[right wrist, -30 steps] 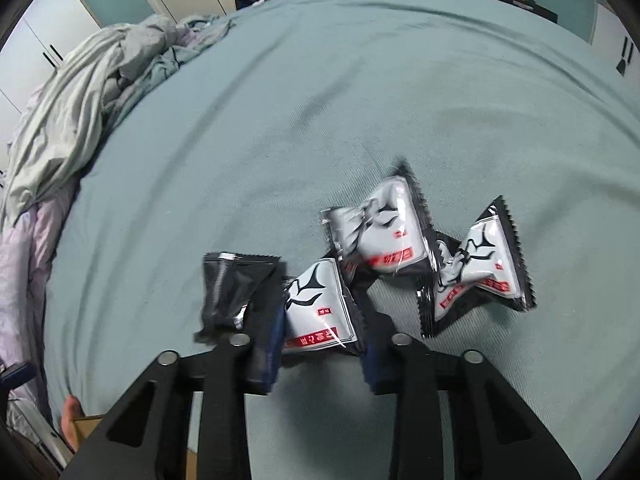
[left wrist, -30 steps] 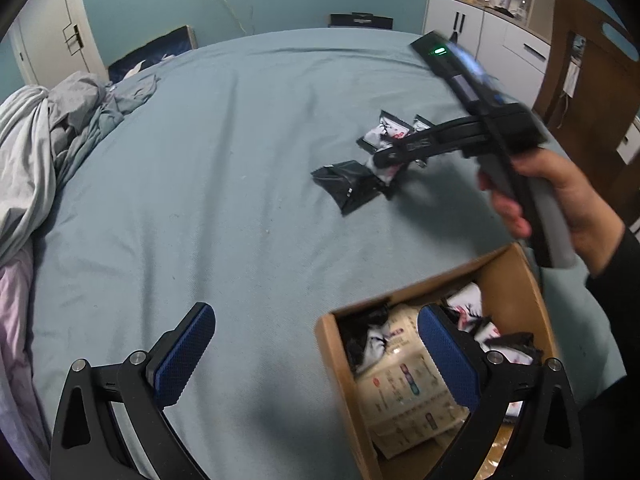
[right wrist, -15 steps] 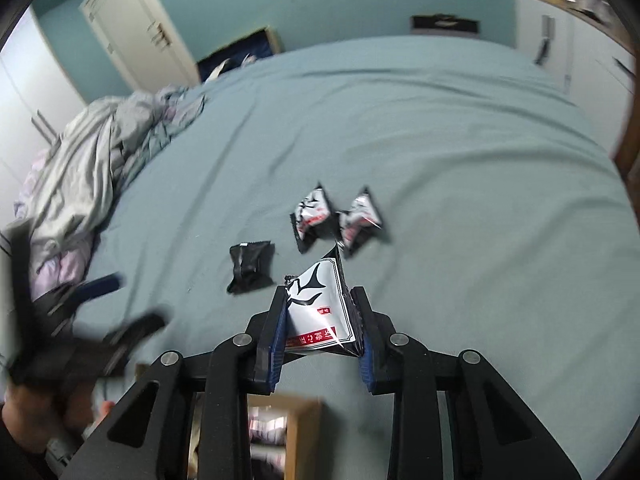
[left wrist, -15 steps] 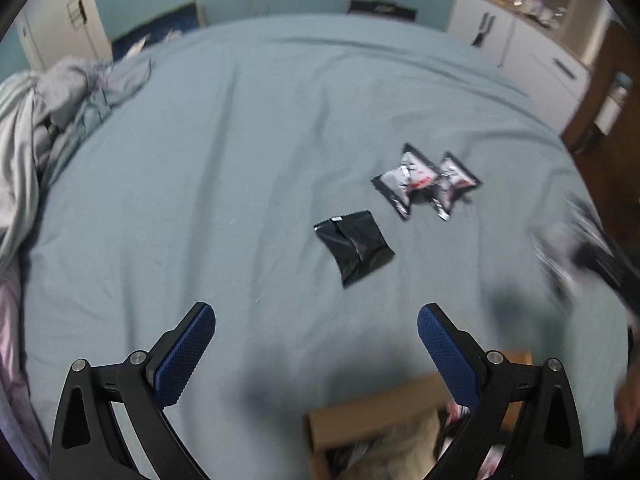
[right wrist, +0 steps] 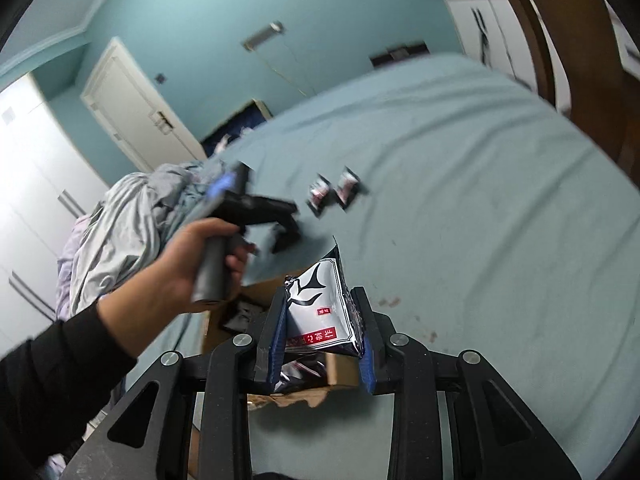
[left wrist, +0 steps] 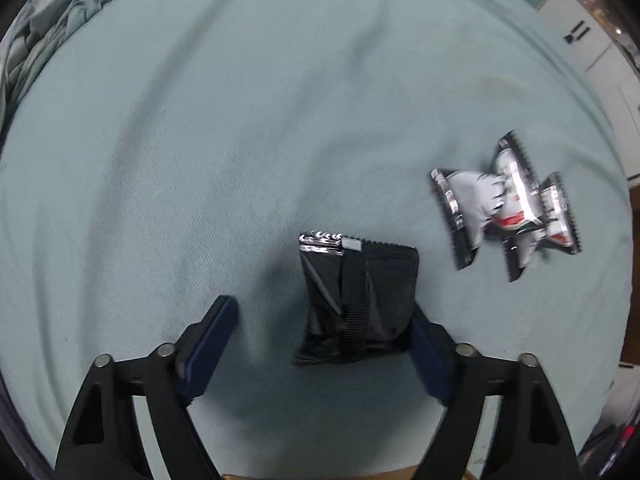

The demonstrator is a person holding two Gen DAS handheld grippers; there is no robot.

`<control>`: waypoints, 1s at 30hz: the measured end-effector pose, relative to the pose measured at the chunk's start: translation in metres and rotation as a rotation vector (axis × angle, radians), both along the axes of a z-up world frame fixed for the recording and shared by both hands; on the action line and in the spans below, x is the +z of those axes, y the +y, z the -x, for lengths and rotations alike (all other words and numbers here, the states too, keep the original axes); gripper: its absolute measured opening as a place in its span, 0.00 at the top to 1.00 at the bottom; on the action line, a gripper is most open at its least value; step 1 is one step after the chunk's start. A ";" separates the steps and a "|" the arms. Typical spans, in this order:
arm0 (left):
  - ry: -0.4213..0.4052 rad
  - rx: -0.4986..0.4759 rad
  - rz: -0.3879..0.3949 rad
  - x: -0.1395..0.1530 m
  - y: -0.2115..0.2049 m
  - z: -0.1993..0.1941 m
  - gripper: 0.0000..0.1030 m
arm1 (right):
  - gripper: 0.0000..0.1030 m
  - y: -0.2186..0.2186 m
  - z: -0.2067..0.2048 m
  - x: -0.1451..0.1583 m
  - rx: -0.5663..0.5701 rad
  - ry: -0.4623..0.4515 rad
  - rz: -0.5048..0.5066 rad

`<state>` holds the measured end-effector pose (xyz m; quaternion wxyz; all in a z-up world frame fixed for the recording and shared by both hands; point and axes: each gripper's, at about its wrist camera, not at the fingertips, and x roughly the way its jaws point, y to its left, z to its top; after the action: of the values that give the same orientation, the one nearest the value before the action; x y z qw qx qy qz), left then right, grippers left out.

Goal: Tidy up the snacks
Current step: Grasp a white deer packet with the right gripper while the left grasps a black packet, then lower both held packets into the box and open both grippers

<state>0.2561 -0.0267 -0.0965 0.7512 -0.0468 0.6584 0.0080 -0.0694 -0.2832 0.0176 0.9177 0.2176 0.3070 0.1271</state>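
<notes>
One black snack packet (left wrist: 360, 300) lies lengthwise between the open left hand-held gripper (left wrist: 320, 338).

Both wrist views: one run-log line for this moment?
left gripper: open around black packet on bed | right gripper: shut on white packet, above box | two packets loose

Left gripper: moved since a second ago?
Yes. The left gripper has advanced across the bed, away from the box, and now straddles the black packet, jaws open.
</notes>
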 end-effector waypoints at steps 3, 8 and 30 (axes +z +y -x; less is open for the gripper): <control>-0.016 -0.020 -0.030 0.009 0.004 0.010 0.63 | 0.73 0.003 -0.012 -0.009 0.011 0.028 0.014; -0.055 0.004 0.053 0.044 0.034 0.048 0.73 | 0.73 0.008 -0.039 -0.014 0.004 0.076 0.038; -0.391 -0.460 0.072 0.135 0.018 0.256 0.72 | 0.73 0.030 -0.039 0.001 0.042 0.101 0.114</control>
<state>-0.0002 -0.0087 0.0381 0.8437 0.0765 0.4944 -0.1947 -0.0305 -0.2535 0.0183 0.9092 0.1646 0.3640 0.1175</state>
